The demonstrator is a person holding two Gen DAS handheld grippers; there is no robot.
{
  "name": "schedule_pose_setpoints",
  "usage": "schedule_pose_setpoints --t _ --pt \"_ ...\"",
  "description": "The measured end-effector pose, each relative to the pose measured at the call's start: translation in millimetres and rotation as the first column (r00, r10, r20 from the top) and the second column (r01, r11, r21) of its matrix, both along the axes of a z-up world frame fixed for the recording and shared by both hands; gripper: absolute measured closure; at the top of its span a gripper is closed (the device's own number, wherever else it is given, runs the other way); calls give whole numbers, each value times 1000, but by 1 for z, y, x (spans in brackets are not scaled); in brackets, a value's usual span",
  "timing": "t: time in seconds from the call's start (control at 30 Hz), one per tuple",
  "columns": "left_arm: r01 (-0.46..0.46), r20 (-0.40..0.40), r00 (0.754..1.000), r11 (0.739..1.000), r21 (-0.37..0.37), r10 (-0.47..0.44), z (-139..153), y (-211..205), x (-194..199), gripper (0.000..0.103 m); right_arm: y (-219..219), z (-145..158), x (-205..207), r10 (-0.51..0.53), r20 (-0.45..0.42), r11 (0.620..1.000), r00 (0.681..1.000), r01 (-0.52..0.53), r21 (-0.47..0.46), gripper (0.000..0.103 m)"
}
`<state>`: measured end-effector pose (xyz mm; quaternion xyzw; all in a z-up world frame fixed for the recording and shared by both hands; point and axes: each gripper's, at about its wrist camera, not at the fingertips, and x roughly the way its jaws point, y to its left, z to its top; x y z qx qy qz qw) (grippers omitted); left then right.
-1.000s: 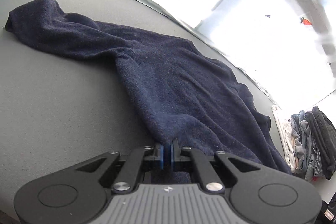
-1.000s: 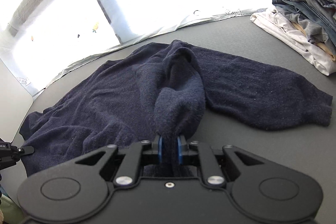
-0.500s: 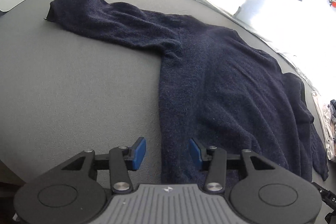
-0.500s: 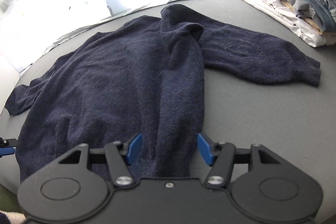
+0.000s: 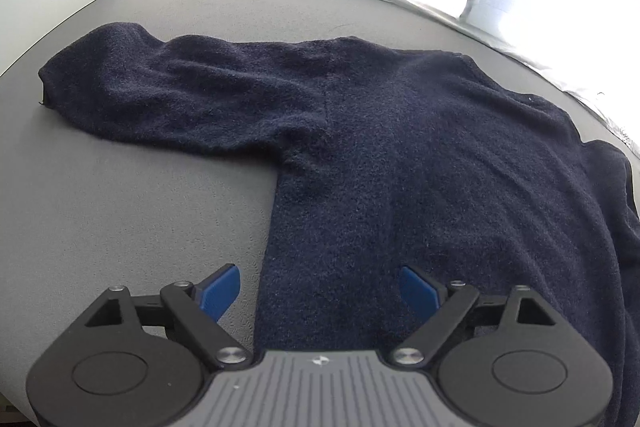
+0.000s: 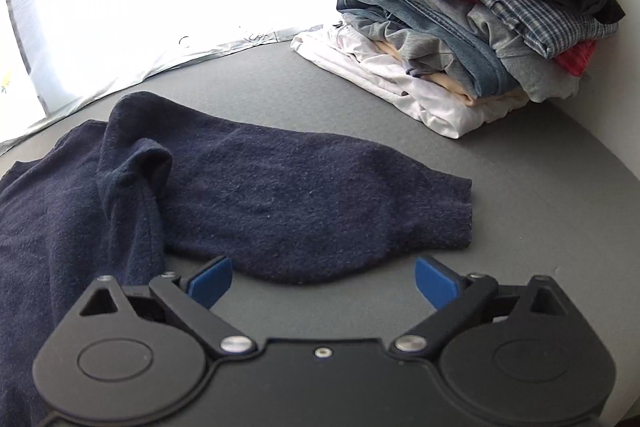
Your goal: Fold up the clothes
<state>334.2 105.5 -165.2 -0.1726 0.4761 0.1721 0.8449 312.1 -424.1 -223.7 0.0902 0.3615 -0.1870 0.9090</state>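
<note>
My left gripper (image 5: 320,285) and right gripper (image 6: 323,281) are spreading wider, pinching nothing; the navy sweater (image 5: 400,155) lies flat on the grey table (image 5: 140,227) just ahead; beyond, I should smooth its bunched right shoulder fold (image 6: 132,179) before folding sleeves inward.

Both tongs, clamped on the navy sweater (image 5: 420,155) a second ago, let go: the left tongs (image 5: 320,287) and right tongs (image 6: 322,279) are opening, and the cloth now lies flat on the surface (image 5: 120,227), its right sleeve toward 12 o'clock of the right tongs.
</note>
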Motion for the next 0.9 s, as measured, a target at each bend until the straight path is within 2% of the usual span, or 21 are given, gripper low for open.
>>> schedule_pose_setpoints --t 0.1,0.23,0.3,0.4,0.5,0.53,0.57,0.63,0.77,0.83,0.9 --pt "-56 -3 998 998 -15 56 -8 11 18 15 -23 -6 19 -87 7 996 996 87 -10 4" --pt "-84 -39 996 996 34 85 -22 12 34 7 -45 -18 44 -121 -43 993 992 120 -6 6" --pt "-76 -55 995 996 54 79 -30 7 36 1 -49 -24 54 -109 -82 994 991 106 -36 9" --pt "-45 -49 998 992 118 51 -35 -5 36 0 -50 -31 59 -64 -116 997 991 58 -55 12" --pt "-57 -39 997 991 124 63 -36 -6 34 0 -52 -31 56 -27 -86 1000 996 26 -15 24" --pt "-60 -39 997 990 124 66 -35 -6 34 0 -50 -29 56 -1 -82 1000 997 -1 -20 36" --pt "-63 -40 997 990 124 69 -35 -6 34 0 -49 -28 57 18 -81 999 997 -21 -28 62" --pt "-69 -45 996 990 123 75 -35 -5 35 0 -47 -26 59 50 -82 997 995 -54 -48 87" --pt "-71 -56 995 991 117 78 -34 -4 37 0 -59 -26 62 50 -76 996 996 -56 -72 94" --pt "-73 -57 995 990 117 81 -34 -5 37 0 -72 -26 63 -2 -91 991 996 -10 -134 97" --pt "-75 -51 995 990 120 82 -35 -6 36 0 -92 -26 62 -71 -99 986 993 55 -155 97"
